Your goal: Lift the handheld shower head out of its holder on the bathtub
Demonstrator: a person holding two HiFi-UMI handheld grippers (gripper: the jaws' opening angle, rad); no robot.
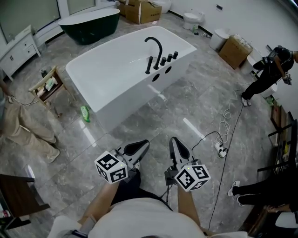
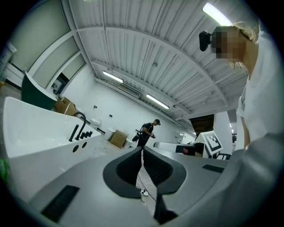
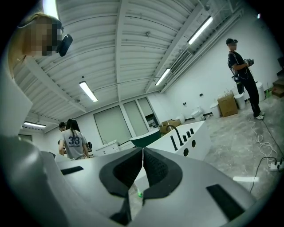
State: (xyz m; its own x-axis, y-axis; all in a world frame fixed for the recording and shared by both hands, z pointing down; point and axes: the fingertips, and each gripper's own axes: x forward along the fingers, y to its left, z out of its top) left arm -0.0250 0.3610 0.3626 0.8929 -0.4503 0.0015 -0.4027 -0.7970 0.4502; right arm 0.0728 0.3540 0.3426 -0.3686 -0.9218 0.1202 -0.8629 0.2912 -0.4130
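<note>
Handheld shower head (image 1: 149,65): slim black upright stick, seated in its holder on the bathtub's near long rim, toward the far-right corner. Untouched.
Neighbours on rim: curved black spout (image 1: 156,46) just beside it; row of black knobs (image 1: 168,56) further toward the same corner.
Bathtub (image 1: 107,74): white, freestanding on the grey tiled floor, two round holes in the side wall below the fittings.
Left gripper (image 1: 139,148): fingers (image 2: 128,170) pressed together, nothing between them; held level over the floor, well apart from the tub.
Right gripper (image 1: 176,148): fingers (image 3: 157,170) likewise closed tip to tip, empty; beside the left one, pointed toward the tub's fitted rim.
Step in hand: approach, by my reading. Neither gripper is near the holder, and the lift is not yet begun.
Next move calls for: closing the gap to the near rim, spreading one pair of fingers wide, setting them either side of the stick clear of the spout, closing on it, then drawing straight up out of the holder. Expect a hose to trail from below, though none shows yet.
Floor clutter: green bottle (image 1: 85,113) at the tub's near corner; power strip (image 1: 221,149) with cable to the right.
Beyond: dark green tub (image 1: 91,25), cardboard boxes (image 1: 139,10), bystander (image 1: 267,74) at right.
</note>
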